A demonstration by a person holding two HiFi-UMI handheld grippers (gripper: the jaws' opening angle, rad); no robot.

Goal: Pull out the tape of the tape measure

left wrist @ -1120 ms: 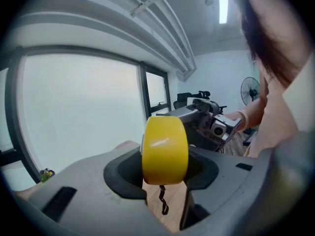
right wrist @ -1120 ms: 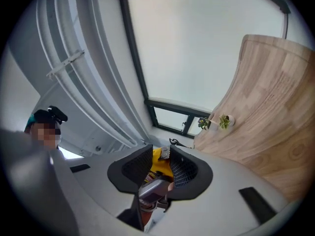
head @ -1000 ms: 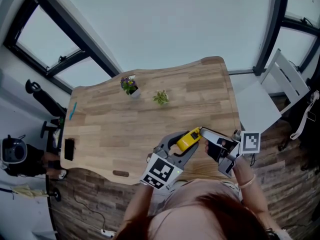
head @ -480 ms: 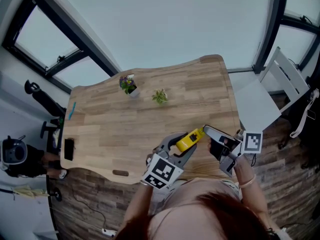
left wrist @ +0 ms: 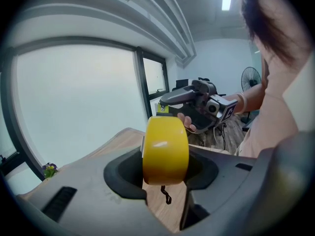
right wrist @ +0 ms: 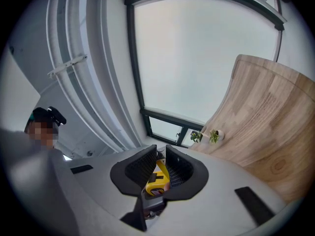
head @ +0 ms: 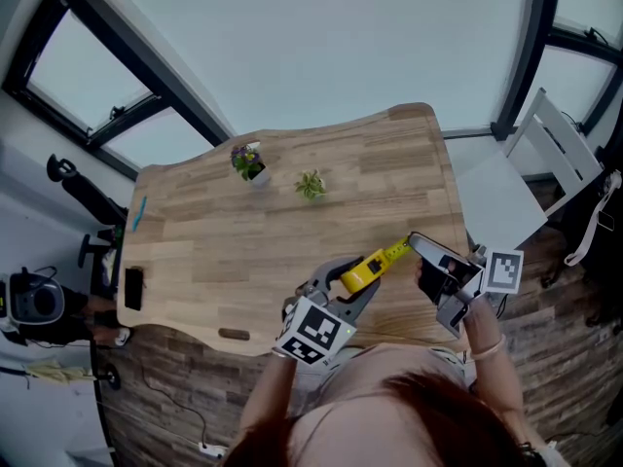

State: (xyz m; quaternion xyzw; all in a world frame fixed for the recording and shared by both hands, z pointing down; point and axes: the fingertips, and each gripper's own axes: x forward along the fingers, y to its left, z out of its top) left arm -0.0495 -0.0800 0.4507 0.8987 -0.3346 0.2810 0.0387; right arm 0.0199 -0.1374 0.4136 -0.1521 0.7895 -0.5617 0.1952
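The yellow tape measure (head: 358, 276) is held above the wooden table (head: 243, 251) near its front edge, with my left gripper (head: 364, 272) shut on its case. In the left gripper view the case (left wrist: 165, 150) fills the gap between the jaws of the left gripper (left wrist: 165, 154). A short length of yellow tape (head: 393, 254) runs from the case to my right gripper (head: 412, 242). Its jaws have just been closing and now pinch the tape's end (right wrist: 159, 175), as the right gripper view shows at the right gripper (right wrist: 158, 162).
Two small potted plants (head: 250, 162) (head: 311, 186) stand at the table's far side. A blue pen (head: 140, 214) and a black device (head: 134, 289) lie at its left end. A white chair (head: 553, 159) stands off the right edge. The person's torso is close below the grippers.
The right gripper's jaws have closed on the tape's end and moved to the right, away from the case, drawing out a short length of tape. The left gripper has stayed in place.
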